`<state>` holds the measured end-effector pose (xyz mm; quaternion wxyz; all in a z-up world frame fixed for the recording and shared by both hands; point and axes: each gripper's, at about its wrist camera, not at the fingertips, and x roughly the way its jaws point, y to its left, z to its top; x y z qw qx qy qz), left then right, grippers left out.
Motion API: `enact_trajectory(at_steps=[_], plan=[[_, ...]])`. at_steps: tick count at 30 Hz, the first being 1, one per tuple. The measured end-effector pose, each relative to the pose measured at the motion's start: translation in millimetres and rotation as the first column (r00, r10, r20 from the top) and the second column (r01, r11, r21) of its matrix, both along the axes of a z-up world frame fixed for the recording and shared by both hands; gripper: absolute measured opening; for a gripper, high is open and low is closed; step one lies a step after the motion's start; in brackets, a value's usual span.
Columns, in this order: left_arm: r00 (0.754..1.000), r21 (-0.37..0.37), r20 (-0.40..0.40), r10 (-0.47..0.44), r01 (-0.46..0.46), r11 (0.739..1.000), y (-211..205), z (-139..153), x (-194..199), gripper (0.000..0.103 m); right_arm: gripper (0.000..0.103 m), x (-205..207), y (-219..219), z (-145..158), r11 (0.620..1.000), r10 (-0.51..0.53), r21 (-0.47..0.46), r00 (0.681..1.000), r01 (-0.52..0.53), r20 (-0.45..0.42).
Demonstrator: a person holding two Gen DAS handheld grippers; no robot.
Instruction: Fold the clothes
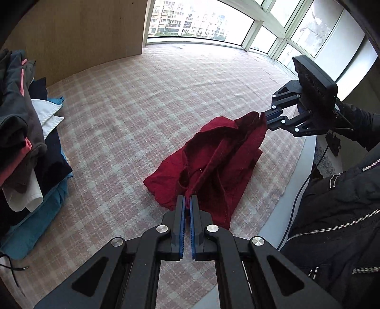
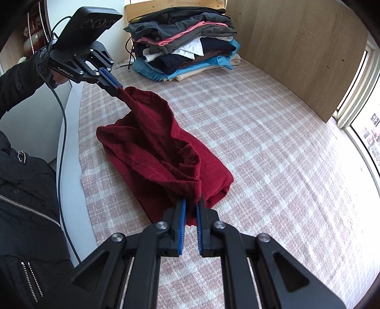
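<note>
A dark red garment (image 1: 213, 164) lies bunched on the pink plaid bed cover (image 1: 142, 99). My left gripper (image 1: 187, 198) is shut on one edge of it, near the camera. My right gripper (image 1: 266, 120) is shut on the opposite edge and lifts it slightly. In the right wrist view the red garment (image 2: 161, 152) stretches between my right gripper (image 2: 191, 202), pinching a hem in the foreground, and my left gripper (image 2: 118, 91) at the upper left. Part of the cloth sags onto the cover (image 2: 273, 154).
A stack of folded clothes (image 2: 187, 45) sits at the bed's head against a wooden panel (image 2: 296, 47); it also shows at the left in the left wrist view (image 1: 28, 147). Windows (image 1: 201, 21) run along the far side. The person's black jacket (image 1: 337, 214) is beside the bed edge.
</note>
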<state>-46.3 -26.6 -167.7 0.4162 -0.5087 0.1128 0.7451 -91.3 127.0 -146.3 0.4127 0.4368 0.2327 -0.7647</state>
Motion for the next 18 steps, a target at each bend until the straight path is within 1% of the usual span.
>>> enact_trajectory(at_steps=[2,4,5,7,8,9,10,11,12,13,15,16,17,18], plan=[[1.000,-0.009,0.000,-0.010,0.010,1.000,0.6,-2.1,4.5,0.003,0.009,-1.9,4.3,-7.2,1.000,-0.012,0.016,1.000,0.012,0.015],[0.999,-0.011,0.017,-0.042,0.043,0.999,4.2,-7.0,13.8,0.003,0.018,1.7,6.9,-14.4,0.998,0.005,0.060,0.999,-0.007,0.032],[0.997,-0.014,0.035,-0.073,0.073,0.997,8.0,-12.4,22.2,0.005,0.020,6.9,8.4,-15.4,0.996,0.019,0.085,1.000,-0.021,0.018],[0.988,-0.073,0.081,-0.133,0.139,0.988,15.2,-28.4,38.4,0.005,0.022,18.7,12.0,-16.0,0.989,0.056,0.136,0.998,-0.055,-0.007],[0.985,-0.108,0.098,-0.145,0.156,0.982,15.2,-34.6,43.4,0.005,0.023,24.3,14.8,-14.3,0.984,0.075,0.163,0.997,-0.070,-0.024],[0.982,-0.137,0.112,-0.152,0.167,0.976,14.7,-39.0,47.1,0.005,0.023,29.6,17.6,-12.4,0.978,0.093,0.188,0.995,-0.084,-0.039],[0.984,-0.136,0.111,-0.138,0.152,0.979,11.4,-35.6,45.0,0.005,0.023,32.0,21.1,-8.1,0.977,0.099,0.194,0.994,-0.089,-0.044],[0.986,-0.134,0.110,-0.123,0.137,0.981,8.2,-32.1,42.9,0.005,0.023,28.9,25.2,-1.5,0.983,0.080,0.166,0.997,-0.075,-0.023],[0.989,-0.128,0.104,-0.108,0.120,0.984,5.4,-27.4,39.7,0.005,0.023,19.7,29.2,6.6,0.994,0.035,0.107,0.999,-0.038,0.026],[0.993,-0.098,0.077,-0.089,0.096,0.991,5.0,-17.0,31.8,0.006,0.023,6.6,31.9,13.8,0.999,-0.021,0.037,0.996,0.018,0.091],[0.998,-0.042,0.026,-0.053,0.054,0.998,5.5,2.2,16.6,0.007,0.023,-17.1,31.6,24.7,0.989,-0.111,-0.073,0.976,0.126,0.186],[0.998,-0.039,0.011,-0.057,0.058,0.998,12.7,4.6,11.3,0.011,0.023,-19.6,24.7,28.3,0.988,-0.109,-0.091,0.978,0.126,0.178],[0.998,-0.036,-0.005,-0.062,0.061,0.997,19.8,7.0,6.1,0.016,0.023,-22.1,17.9,31.9,0.986,-0.107,-0.109,0.980,0.126,0.170],[0.998,-0.033,-0.020,-0.066,0.065,0.997,26.9,9.4,0.8,0.019,0.027,-24.3,10.8,35.2,0.984,-0.104,-0.124,0.981,0.124,0.162]])
